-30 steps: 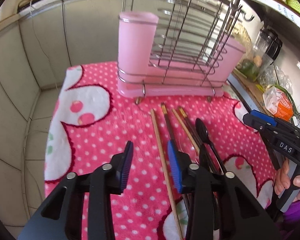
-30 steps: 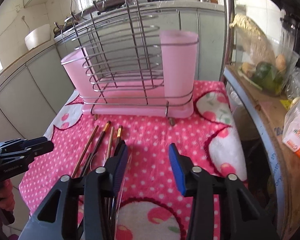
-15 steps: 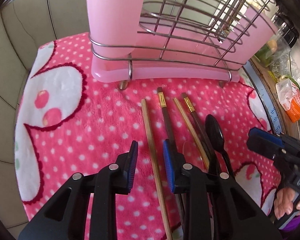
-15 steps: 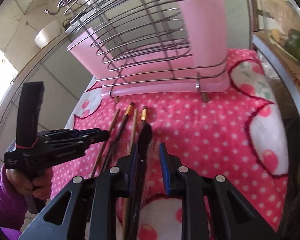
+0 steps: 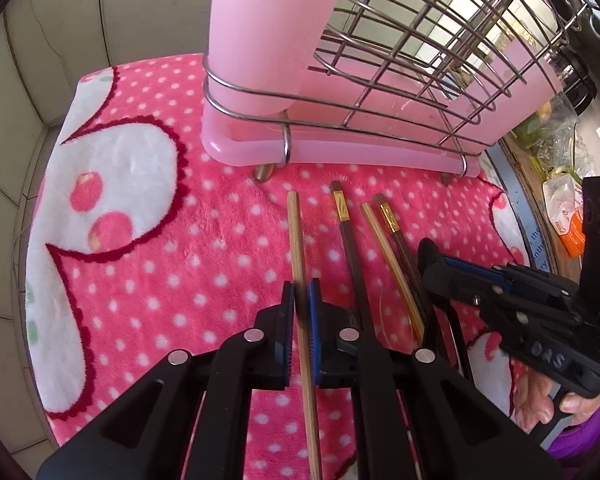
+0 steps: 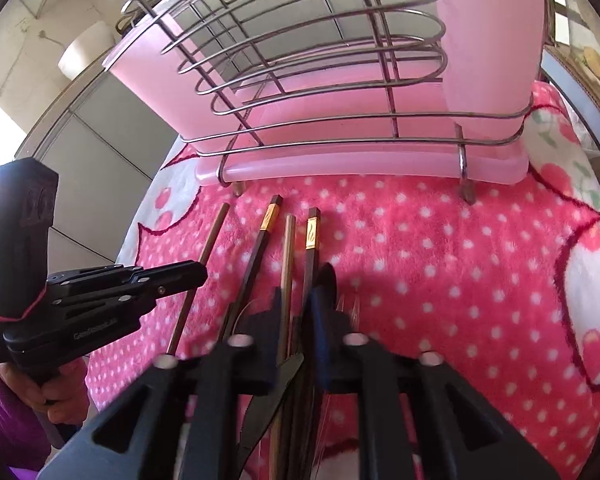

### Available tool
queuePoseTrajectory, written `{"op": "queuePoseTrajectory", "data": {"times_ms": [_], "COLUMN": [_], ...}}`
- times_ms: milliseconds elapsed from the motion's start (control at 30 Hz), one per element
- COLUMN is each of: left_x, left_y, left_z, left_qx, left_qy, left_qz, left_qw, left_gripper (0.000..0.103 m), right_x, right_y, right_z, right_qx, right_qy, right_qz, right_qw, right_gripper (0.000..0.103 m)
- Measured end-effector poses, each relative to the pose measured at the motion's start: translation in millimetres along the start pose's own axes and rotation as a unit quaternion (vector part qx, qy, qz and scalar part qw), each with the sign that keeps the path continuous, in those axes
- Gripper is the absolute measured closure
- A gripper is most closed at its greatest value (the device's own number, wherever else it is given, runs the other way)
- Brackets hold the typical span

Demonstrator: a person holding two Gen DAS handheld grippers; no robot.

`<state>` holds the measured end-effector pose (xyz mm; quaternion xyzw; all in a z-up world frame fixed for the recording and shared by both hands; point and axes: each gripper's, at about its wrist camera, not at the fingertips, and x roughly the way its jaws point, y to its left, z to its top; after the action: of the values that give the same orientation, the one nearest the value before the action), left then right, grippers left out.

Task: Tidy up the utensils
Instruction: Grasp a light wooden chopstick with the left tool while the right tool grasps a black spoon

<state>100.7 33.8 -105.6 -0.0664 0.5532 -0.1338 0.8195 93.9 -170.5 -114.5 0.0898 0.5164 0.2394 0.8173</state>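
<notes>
Several chopsticks and a black spoon (image 5: 426, 246) lie on a pink dotted towel (image 5: 140, 280) in front of a pink wire rack (image 5: 340, 152) with a tall pink cup (image 5: 268, 32). My left gripper (image 5: 301, 300) is closing, and its blue pads touch the leftmost light wooden chopstick (image 5: 296, 240). My right gripper (image 6: 298, 304) is closing too. A light chopstick (image 6: 288, 240) and a dark gold-banded chopstick (image 6: 311, 236) run between its pads, and the spoon bowl (image 6: 330, 276) lies just beyond them. Blur hides which one the pads press.
Another dark gold-banded chopstick (image 5: 348, 232) lies between the two grippers. Food packets (image 5: 568, 216) sit on the counter to the right of the towel. Pale cabinet panels drop away at the left. A person's hand (image 6: 52, 400) holds the left gripper handle.
Both grippers came down and forward toward the utensils, and both sets of jaws narrowed from wide apart to nearly together. The left now straddles the wooden chopstick, the right the chopsticks beside the spoon.
</notes>
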Motion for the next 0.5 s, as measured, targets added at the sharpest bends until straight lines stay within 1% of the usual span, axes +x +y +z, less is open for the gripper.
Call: {"op": "queuePoseTrajectory", "data": {"times_ms": [167, 267, 367, 433, 500], "left_x": [-2, 8, 19, 26, 30], "left_y": [6, 1, -1, -1, 2], "left_z": [5, 8, 14, 18, 22], "left_qx": [0.035, 0.054, 0.064, 0.064, 0.060], "left_qy": [0.016, 0.033, 0.054, 0.069, 0.084], "left_qz": [-0.010, -0.009, -0.016, -0.024, -0.032], "left_qw": [0.9992, 0.9979, 0.9964, 0.9952, 0.9941], "left_gripper": [0.096, 0.096, 0.094, 0.094, 0.094], "right_x": [-7, -18, -30, -33, -29], "right_y": [-9, -18, -33, -45, -54], "right_z": [2, 1, 0, -2, -5], "right_qx": [0.040, 0.077, 0.115, 0.143, 0.165], "right_qy": [-0.002, -0.006, -0.012, -0.012, -0.001], "right_qz": [0.011, 0.017, 0.008, -0.008, -0.020], "right_qw": [0.999, 0.997, 0.993, 0.990, 0.986], "right_gripper": [0.101, 0.101, 0.101, 0.101, 0.101]}}
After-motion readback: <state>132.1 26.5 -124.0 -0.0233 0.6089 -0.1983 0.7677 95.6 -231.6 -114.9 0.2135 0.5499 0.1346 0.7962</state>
